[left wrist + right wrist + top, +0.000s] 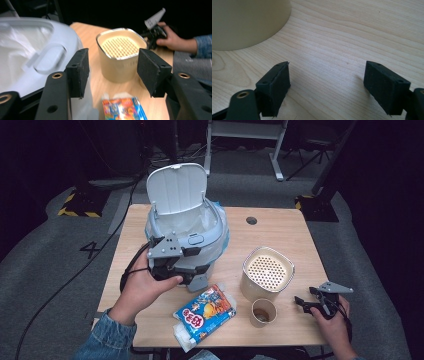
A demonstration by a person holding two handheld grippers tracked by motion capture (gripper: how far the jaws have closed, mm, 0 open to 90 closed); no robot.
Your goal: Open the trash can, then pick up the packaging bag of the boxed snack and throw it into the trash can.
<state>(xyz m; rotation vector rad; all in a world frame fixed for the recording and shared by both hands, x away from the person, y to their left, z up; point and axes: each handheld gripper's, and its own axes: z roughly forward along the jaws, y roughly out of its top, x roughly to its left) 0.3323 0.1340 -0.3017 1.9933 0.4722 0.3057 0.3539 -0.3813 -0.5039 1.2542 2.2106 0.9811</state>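
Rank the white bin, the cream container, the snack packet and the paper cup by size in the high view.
1. White bin
2. Cream container and snack packet: look much alike, so unranked
3. Paper cup

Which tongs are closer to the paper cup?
Right. The right tongs rest on the table just right of the paper cup, jaws open toward it. The left tongs sit farther off to its upper left, by the bin, past the snack pack.
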